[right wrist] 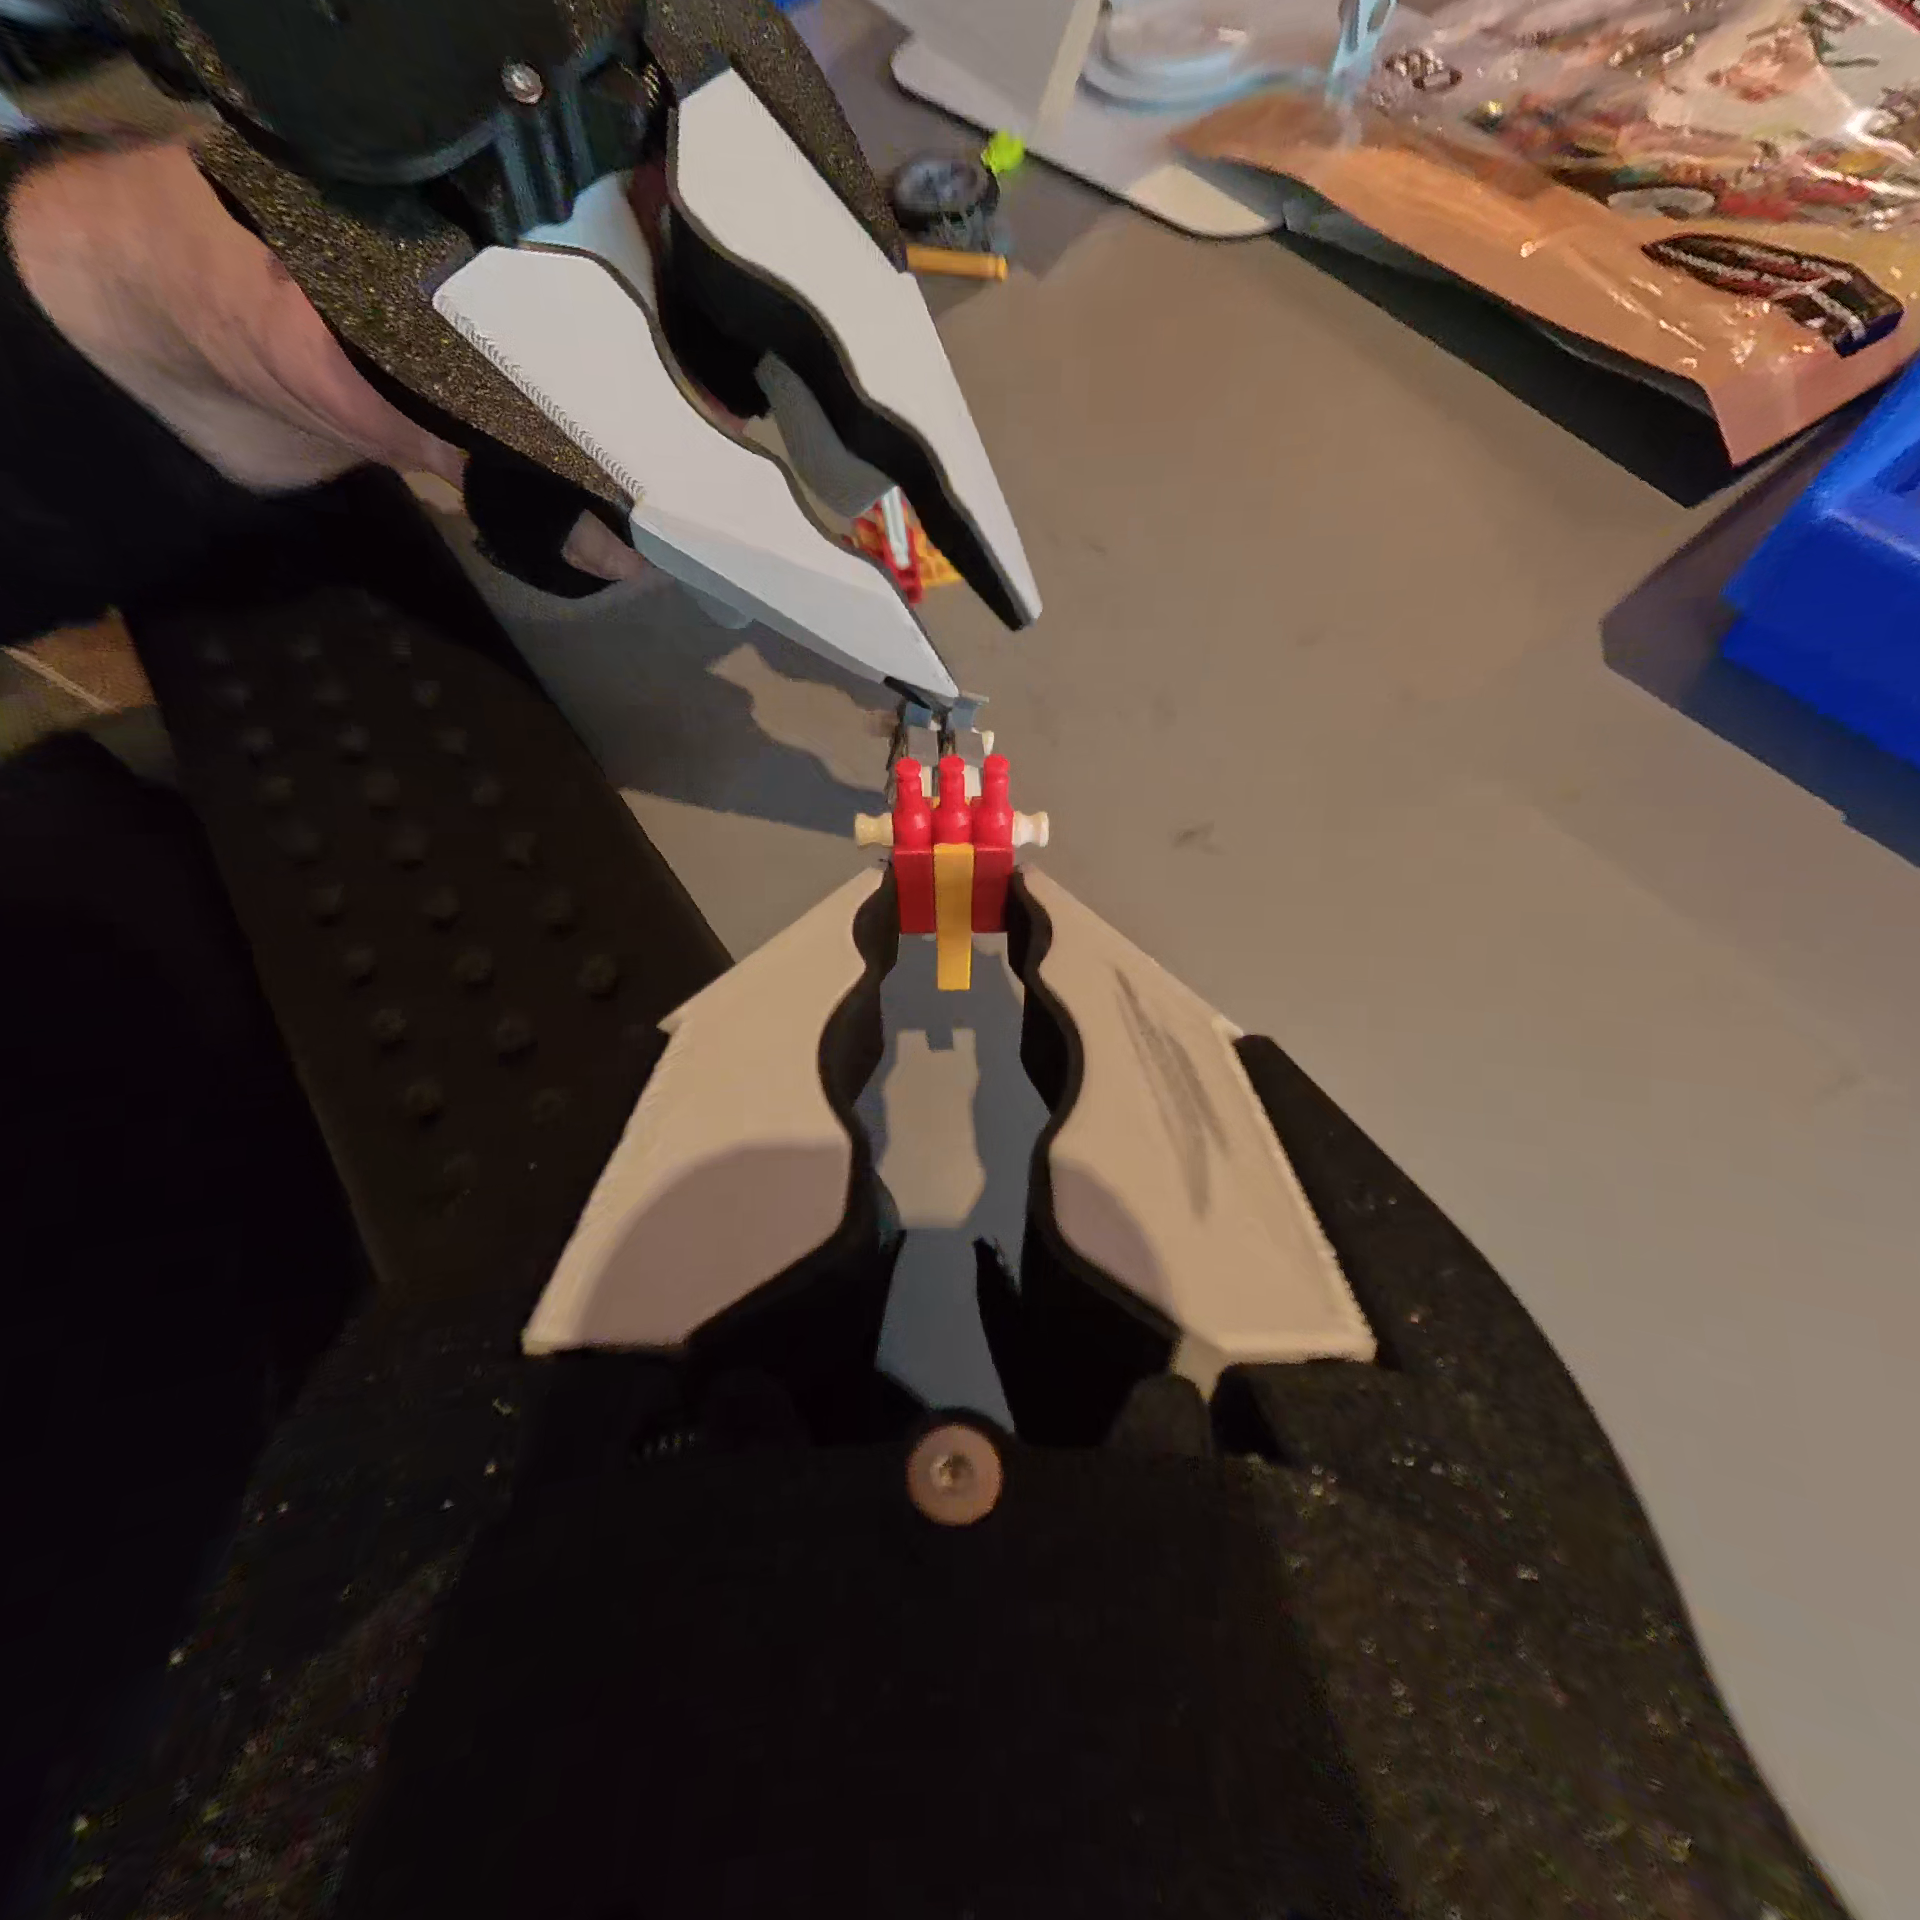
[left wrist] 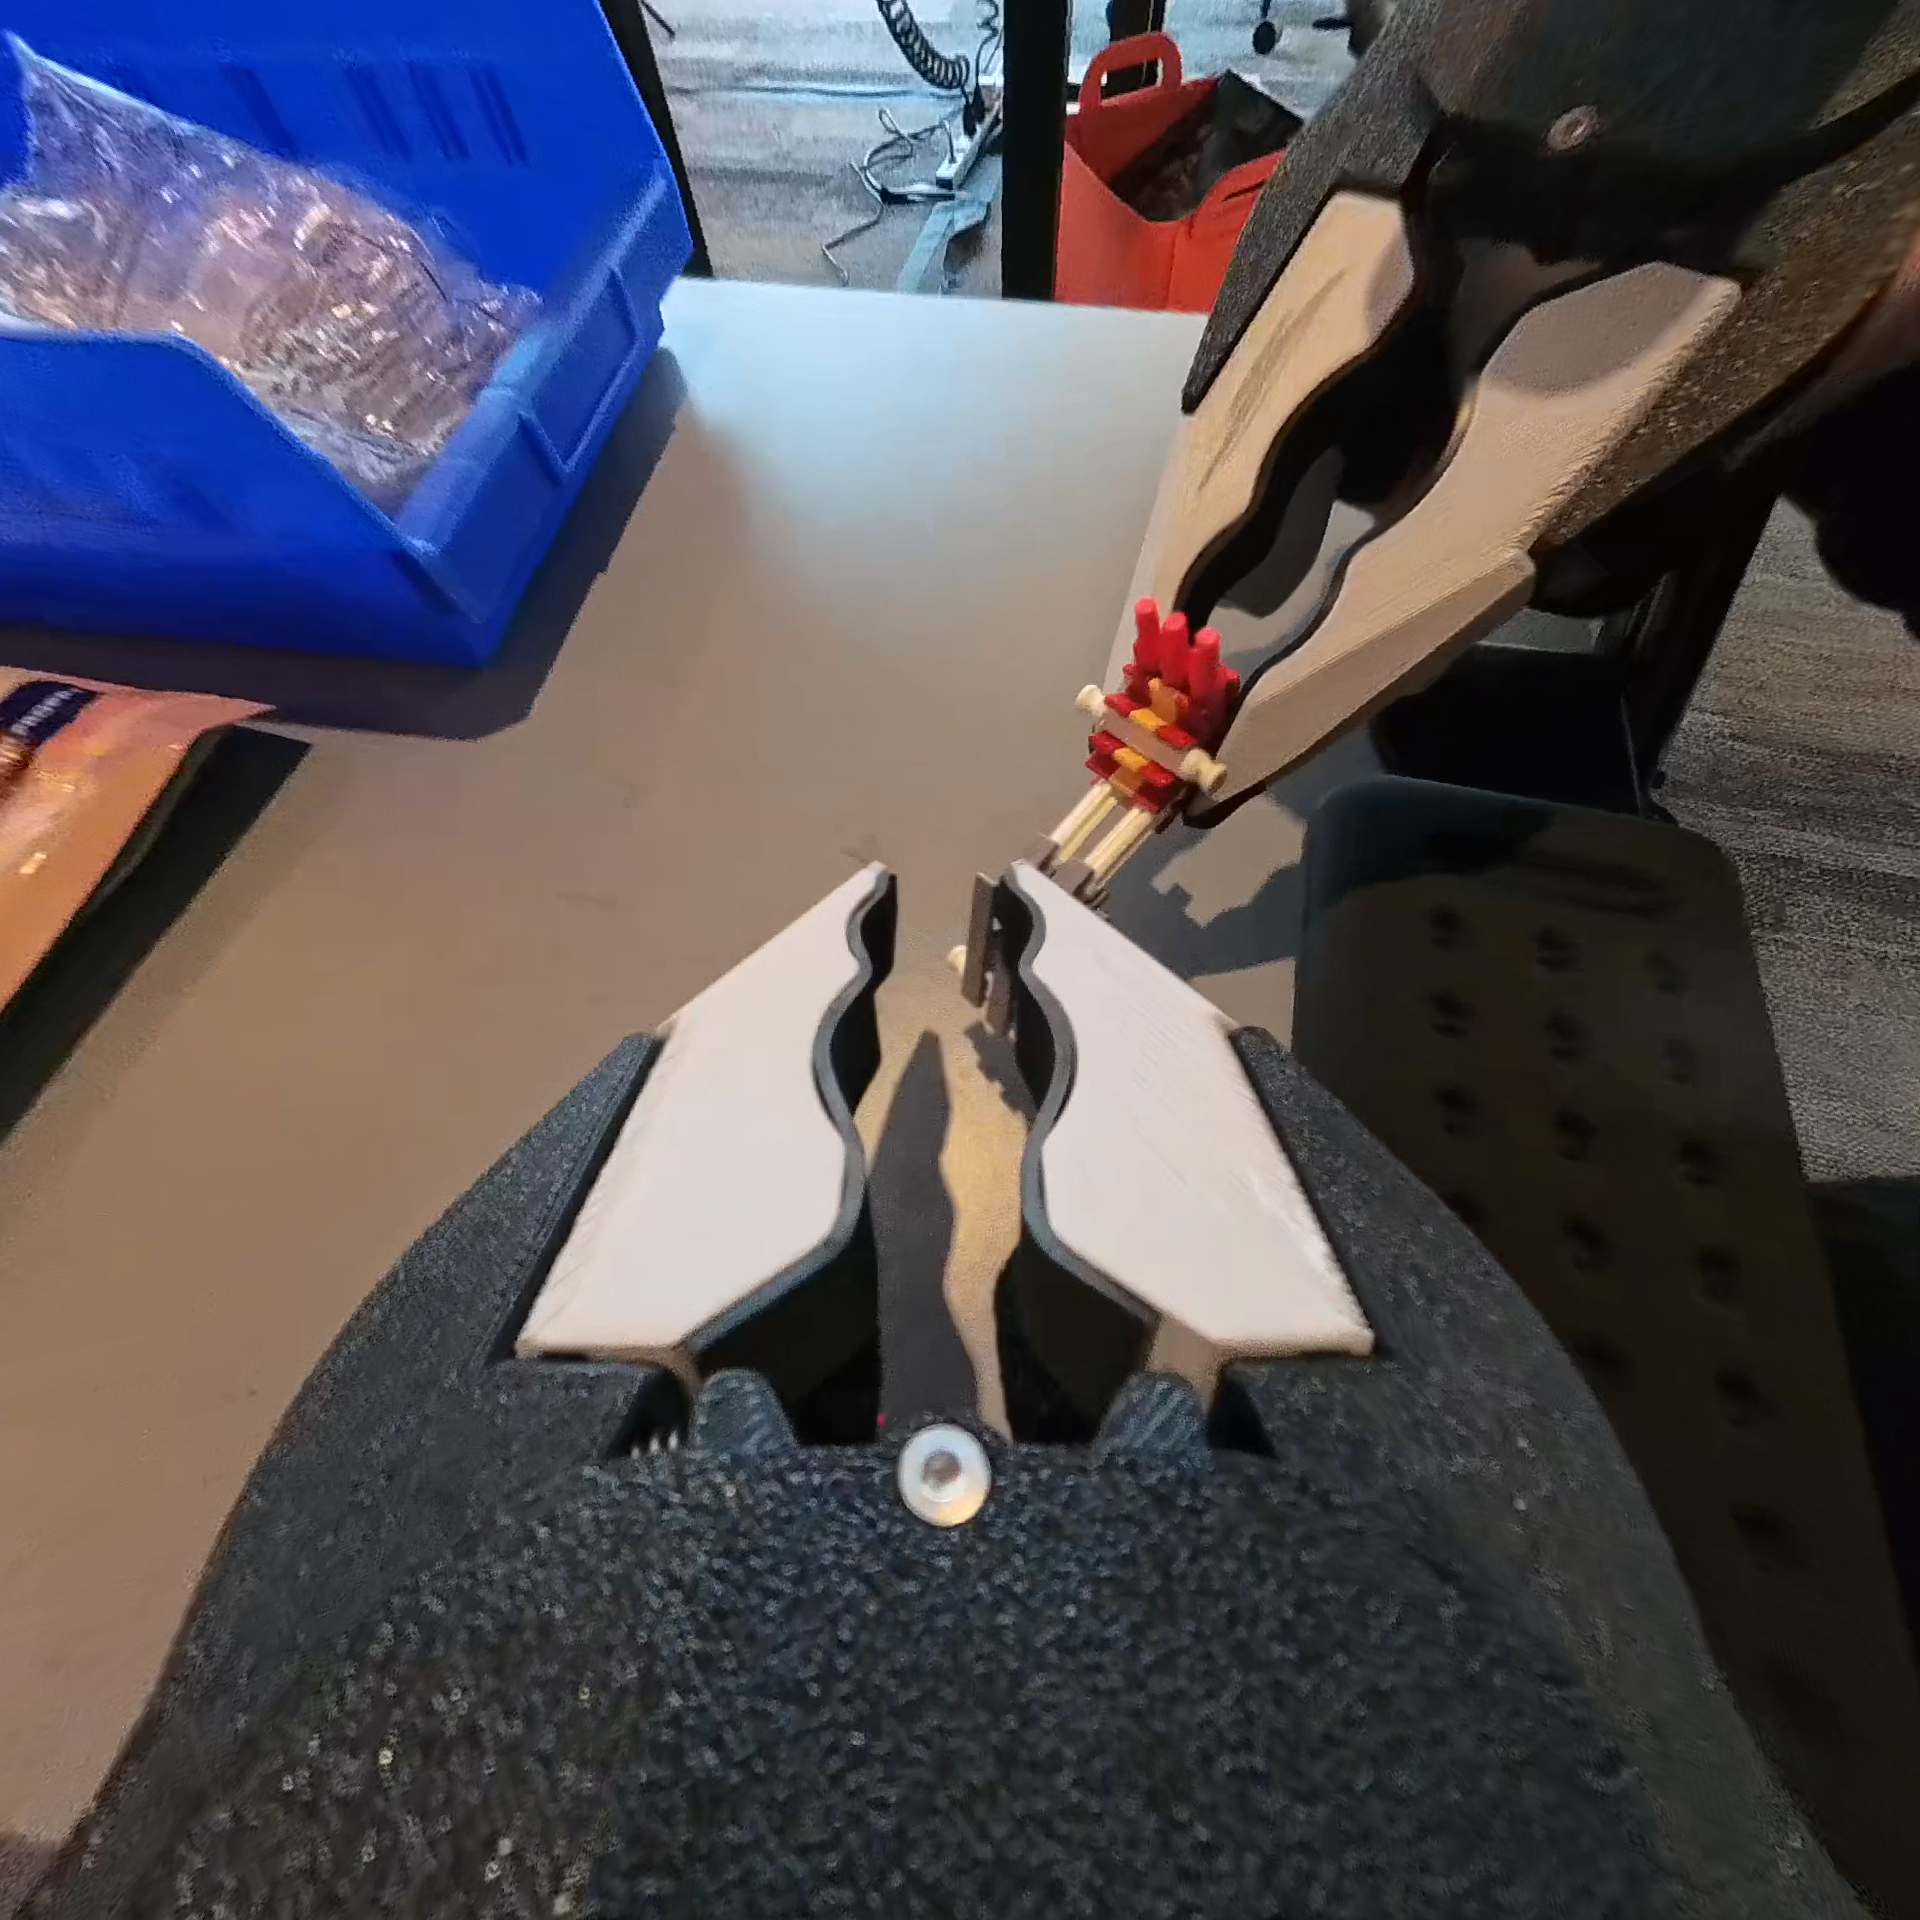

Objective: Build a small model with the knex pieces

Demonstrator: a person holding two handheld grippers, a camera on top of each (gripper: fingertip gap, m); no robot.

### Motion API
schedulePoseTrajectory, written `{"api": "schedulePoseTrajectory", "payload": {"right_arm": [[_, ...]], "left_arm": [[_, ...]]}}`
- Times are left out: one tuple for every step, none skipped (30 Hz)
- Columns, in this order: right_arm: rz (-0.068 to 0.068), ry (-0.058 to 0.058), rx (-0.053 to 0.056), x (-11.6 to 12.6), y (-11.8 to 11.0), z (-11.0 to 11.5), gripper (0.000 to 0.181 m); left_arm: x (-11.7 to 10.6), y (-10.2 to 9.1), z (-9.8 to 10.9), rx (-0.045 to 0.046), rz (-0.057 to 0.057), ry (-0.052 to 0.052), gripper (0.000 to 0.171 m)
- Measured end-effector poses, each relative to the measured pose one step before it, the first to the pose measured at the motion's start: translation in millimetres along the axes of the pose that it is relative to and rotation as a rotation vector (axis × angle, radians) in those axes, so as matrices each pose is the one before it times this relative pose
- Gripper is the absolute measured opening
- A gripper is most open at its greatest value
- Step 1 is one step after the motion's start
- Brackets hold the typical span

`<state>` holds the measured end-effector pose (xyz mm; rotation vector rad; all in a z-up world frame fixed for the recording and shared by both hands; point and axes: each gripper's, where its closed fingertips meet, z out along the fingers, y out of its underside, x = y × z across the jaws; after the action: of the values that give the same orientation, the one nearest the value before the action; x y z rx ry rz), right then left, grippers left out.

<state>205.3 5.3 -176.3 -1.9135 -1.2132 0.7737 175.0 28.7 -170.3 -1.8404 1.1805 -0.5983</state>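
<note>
The right gripper is pinching a small red, yellow and cream toy-brick figure above the grey table. Just ahead, the left gripper, fingers spread, is touching the figure's grey base with one fingertip. Farther off, left of that gripper, a blue plastic bin is holding clear plastic bags.
</note>
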Motion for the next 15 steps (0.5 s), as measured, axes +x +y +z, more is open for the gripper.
{"api": "schedulePoseTrajectory", "payload": {"right_arm": [[0.0084, -0.0179, 0.0266, -2.28, -3.25, -0.93, 0.020], [0.0062, -0.0188, 0.0256, -2.77, -3.20, -0.88, 0.020], [0.0070, -0.0174, 0.0195, -2.74, -2.57, -0.44, 0.019], [-0.0003, -0.0119, 0.0199, -2.33, -2.73, -0.19, 0.019], [-0.0107, -0.0066, 0.0191, -2.22, -2.64, -0.03, 0.019], [-0.0100, -0.0030, 0.0148, -1.67, -2.10, -0.29, 0.019], [0.0004, -0.0047, 0.0130, -1.62, -2.13, -0.48, 0.019], [-0.0049, 0.0035, 0.0166, -0.58, -2.90, -0.73, 0.019], [-0.0164, 0.0111, 0.0158, -0.62, -3.01, -0.51, 0.019], [-0.0140, 0.0153, 0.0076, -0.50, -1.90, 0.16, 0.019], [-0.0119, 0.0211, 0.0022, 0.34, -1.36, 0.60, 0.019], [-0.0182, 0.0235, -0.0026, 0.45, -0.47, 1.18, 0.019], [-0.0274, 0.0255, -0.0106, 0.37, 0.65, 1.64, 0.019], [-0.0287, 0.0305, -0.0143, 1.01, 1.11, 1.92, 0.019], [-0.0206, 0.0285, -0.0067, 1.35, -0.07, 1.57, 0.019]], "left_arm": [[-0.36, -3.14, -4.75, 0.01546, 0.0058, 0.0021, 0.021], [0.39, -2.92, -4.43, 0.01617, 0.0095, 0.0058, 0.023], [-0.88, -2.14, -3.98, 0.01102, 0.0036, -0.0023, 0.027], [0.60, -2.09, -3.48, 0.01193, -0.0012, 0.0064, 0.027], [1.15, -2.33, -3.28, 0.01713, -0.0032, 0.0096, 0.026], [0.39, -1.87, -2.64, 0.01445, -0.0094, 0.0056, 0.027], [0.78, -2.39, -2.24, 0.02014, -0.0235, 0.0111, 0.027], [-0.04, -2.51, -1.85, 0.02108, -0.0380, 0.0104, 0.027], [-0.34, -2.69, -1.79, 0.02385, -0.0260, 0.0070, 0.027], [-1.95, -2.18, -1.56, 0.01892, -0.0114, -0.0071, 0.030], [-1.91, -1.24, -0.66, 0.01114, -0.0045, -0.0109, 0.031], [-0.72, -1.57, -0.03, 0.01362, -0.0085, -0.0049, 0.031], [0.72, -1.93, 0.35, 0.01345, -0.0204, 0.0081, 0.033], [1.08, -2.92, 0.08, 0.02056, -0.0267, 0.0133, 0.034], [1.92, -3.79, -0.49, 0.02700, -0.0338, 0.0230, 0.034]]}}
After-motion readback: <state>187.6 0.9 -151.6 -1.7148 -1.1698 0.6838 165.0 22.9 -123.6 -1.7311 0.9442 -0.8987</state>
